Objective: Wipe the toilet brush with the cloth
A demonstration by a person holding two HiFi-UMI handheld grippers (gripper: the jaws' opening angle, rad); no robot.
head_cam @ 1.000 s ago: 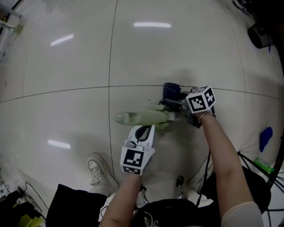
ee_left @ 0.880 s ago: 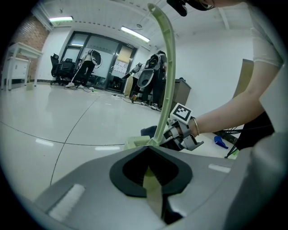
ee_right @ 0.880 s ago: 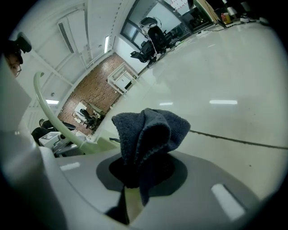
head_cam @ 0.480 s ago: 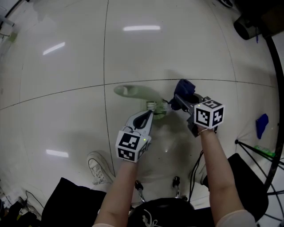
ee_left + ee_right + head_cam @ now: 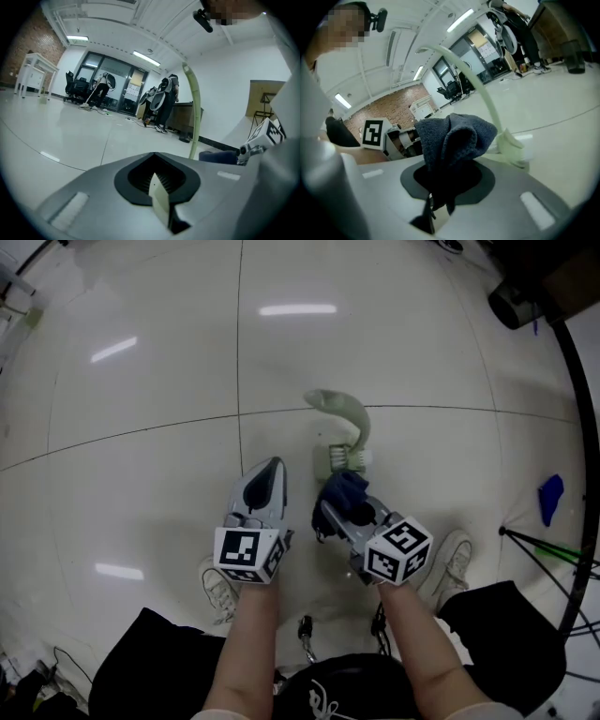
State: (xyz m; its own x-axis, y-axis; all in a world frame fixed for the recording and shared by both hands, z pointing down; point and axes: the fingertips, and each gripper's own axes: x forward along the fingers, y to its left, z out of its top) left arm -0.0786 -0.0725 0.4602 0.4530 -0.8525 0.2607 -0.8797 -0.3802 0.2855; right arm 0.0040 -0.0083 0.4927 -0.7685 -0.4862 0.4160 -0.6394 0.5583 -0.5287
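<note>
Pinching the cloth in the right gripper, jaws clamping a bunched fold. Holding the left gripper at 9 o'clock of it, pressed together on nothing. Finding the brush at 12 o'clock, just beyond the cloth, bristle head low by the floor, curved handle rising.

Judging the brush as light, stiff, smooth pale-green plastic, probably tipping under a push, so bracing it at the handle's mid-curve. Reading the cloth as soft, knitted, dark blue, folding readily round bristles.
</note>
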